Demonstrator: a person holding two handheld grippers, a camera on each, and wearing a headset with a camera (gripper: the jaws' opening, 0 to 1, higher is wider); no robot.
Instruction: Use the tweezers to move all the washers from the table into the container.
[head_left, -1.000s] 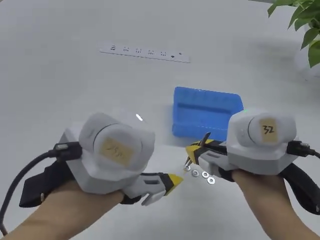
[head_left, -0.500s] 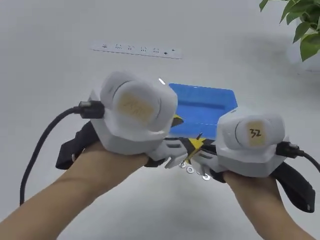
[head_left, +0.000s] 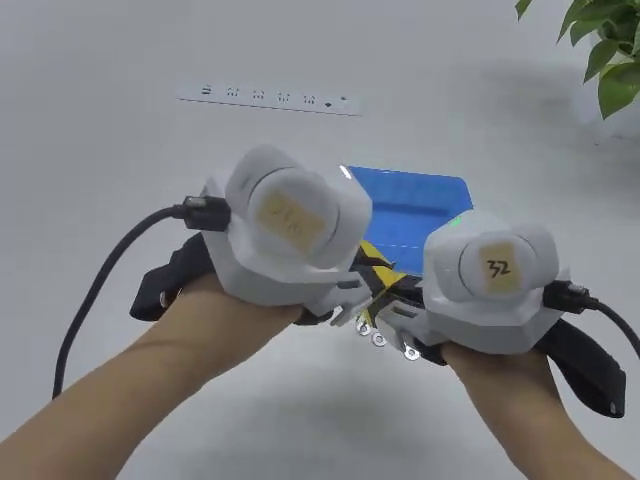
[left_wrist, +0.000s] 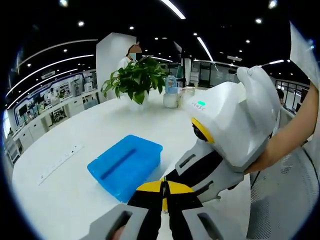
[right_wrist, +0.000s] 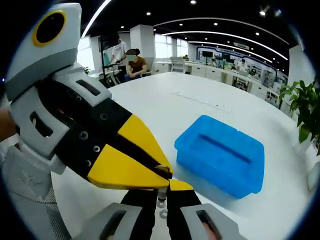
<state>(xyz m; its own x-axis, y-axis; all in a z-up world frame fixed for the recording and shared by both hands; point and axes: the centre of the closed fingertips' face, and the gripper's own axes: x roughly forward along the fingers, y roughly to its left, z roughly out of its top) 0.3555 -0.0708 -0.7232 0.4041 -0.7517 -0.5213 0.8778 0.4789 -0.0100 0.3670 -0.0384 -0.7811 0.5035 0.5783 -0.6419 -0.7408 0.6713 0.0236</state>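
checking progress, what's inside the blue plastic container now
The visible far part of the blue plastic container shows bare floor, nothing in it. The left gripper and right gripper cover its near part. Small metal washers lie on the white table.

Blue container (left_wrist: 125, 167) on white table (left_wrist: 60, 200); beside container, left gripper (left_wrist: 163, 192) jaws pressed together; right gripper (left_wrist: 173, 183) tips meeting them; plant (left_wrist: 135, 80) beyond container; power strip (left_wrist: 57, 162) further along table.

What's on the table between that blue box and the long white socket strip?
Nothing. In the head view the stretch of table between the blue box and the socket strip is bare white top. The left gripper view shows the same gap bare.
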